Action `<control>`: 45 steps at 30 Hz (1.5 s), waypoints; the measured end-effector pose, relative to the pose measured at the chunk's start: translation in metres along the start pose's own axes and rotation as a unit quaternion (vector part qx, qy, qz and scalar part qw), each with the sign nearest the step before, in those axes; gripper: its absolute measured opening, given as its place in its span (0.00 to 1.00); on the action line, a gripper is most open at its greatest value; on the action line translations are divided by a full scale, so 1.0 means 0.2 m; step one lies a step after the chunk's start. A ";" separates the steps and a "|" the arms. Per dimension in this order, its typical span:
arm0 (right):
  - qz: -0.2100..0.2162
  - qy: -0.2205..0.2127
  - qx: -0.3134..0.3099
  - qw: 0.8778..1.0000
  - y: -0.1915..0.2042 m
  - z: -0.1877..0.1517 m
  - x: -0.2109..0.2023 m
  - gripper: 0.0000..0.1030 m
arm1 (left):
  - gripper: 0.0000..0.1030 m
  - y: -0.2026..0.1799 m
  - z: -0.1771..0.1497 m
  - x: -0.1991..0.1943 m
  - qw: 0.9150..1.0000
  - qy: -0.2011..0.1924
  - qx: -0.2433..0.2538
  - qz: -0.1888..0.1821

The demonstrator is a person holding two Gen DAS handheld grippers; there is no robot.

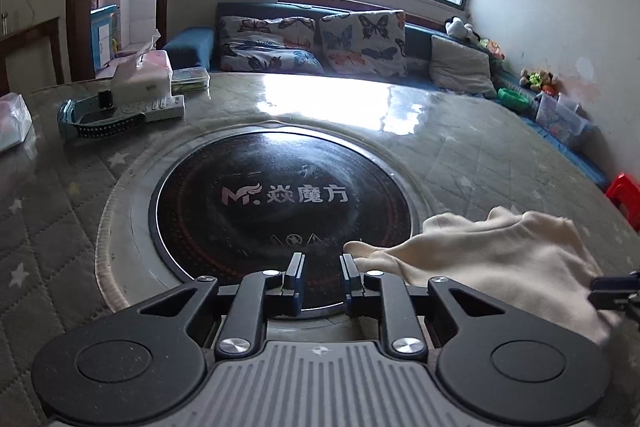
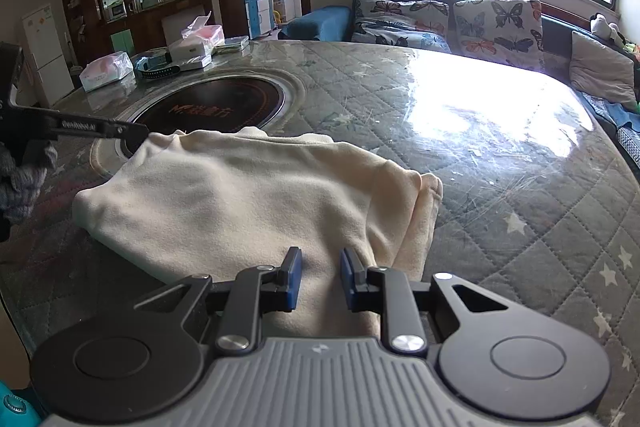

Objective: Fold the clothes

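Both tongs, left (image 1: 321, 277) and right (image 2: 321, 277), gape empty; cream garment (image 2: 248, 203) lies folded on table (image 2: 500, 163).

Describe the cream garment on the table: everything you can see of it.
The cream garment is soft, fleecy-looking cloth, plain and unprinted, lying folded into a rough rectangle with layered edges showing at its right side. It rests on the quilted, star-patterned table cover, its far edge overlapping the rim of the round black cooktop. The right gripper is above its near edge with jaws slightly apart, gripping nothing; the left gripper sits beside its left corner.
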State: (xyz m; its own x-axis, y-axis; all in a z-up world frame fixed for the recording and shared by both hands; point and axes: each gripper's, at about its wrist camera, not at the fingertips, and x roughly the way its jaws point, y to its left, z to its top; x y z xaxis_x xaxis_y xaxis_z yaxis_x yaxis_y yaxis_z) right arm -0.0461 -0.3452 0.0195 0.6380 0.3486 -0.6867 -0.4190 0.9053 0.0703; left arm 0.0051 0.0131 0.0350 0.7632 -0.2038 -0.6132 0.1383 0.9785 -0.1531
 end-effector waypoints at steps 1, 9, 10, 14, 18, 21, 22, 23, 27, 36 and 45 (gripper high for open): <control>0.000 0.000 0.000 1.000 0.00 0.00 0.00 0.20 | 0.20 -0.01 0.00 -0.02 1.000 -0.003 0.004 -0.004; 0.009 0.003 0.011 1.000 -0.02 0.04 0.00 0.23 | 0.20 -0.08 -0.03 0.02 0.999 0.008 0.037 -0.022; 0.009 0.001 0.012 1.000 -0.02 0.06 0.00 0.23 | 0.20 -0.08 -0.03 0.03 0.999 0.012 0.034 -0.019; -0.004 -0.012 0.004 1.000 -0.05 0.14 0.02 0.25 | 0.20 -0.09 -0.02 0.01 0.999 0.008 0.031 -0.022; -0.012 -0.018 0.012 1.000 -0.10 0.23 0.10 0.25 | 0.20 -0.12 -0.01 -0.02 0.999 0.000 0.037 -0.035; -0.014 -0.008 0.026 1.000 -0.14 0.25 0.17 0.25 | 0.20 -0.14 -0.01 -0.01 0.998 0.006 0.044 -0.038; -0.018 -0.001 0.032 0.999 -0.16 0.26 0.20 0.25 | 0.20 -0.14 -0.01 -0.01 0.998 0.008 0.045 -0.038; -0.022 0.005 0.037 0.999 -0.18 0.26 0.23 0.24 | 0.20 -0.14 -0.01 0.00 0.998 0.010 0.046 -0.037; -0.027 0.010 0.042 0.999 -0.20 0.25 0.26 0.23 | 0.20 -0.12 -0.01 0.00 0.998 0.013 0.043 -0.036; -0.018 0.006 0.010 1.000 -0.10 0.37 0.34 0.24 | 0.20 -0.17 0.00 0.06 0.998 0.028 0.047 -0.039; -0.033 0.000 -0.007 0.999 -0.04 0.38 0.31 0.25 | 0.26 -0.13 0.01 0.04 0.999 0.032 0.036 -0.026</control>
State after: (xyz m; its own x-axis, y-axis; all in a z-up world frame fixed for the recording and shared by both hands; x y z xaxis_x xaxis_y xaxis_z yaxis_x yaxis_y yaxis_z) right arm 0.0465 -0.3130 0.0305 0.6650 0.2875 -0.6892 -0.3844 0.9231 0.0142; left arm 0.0077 -0.0142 0.0357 0.7126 -0.2545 -0.6538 0.2240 0.9656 -0.1317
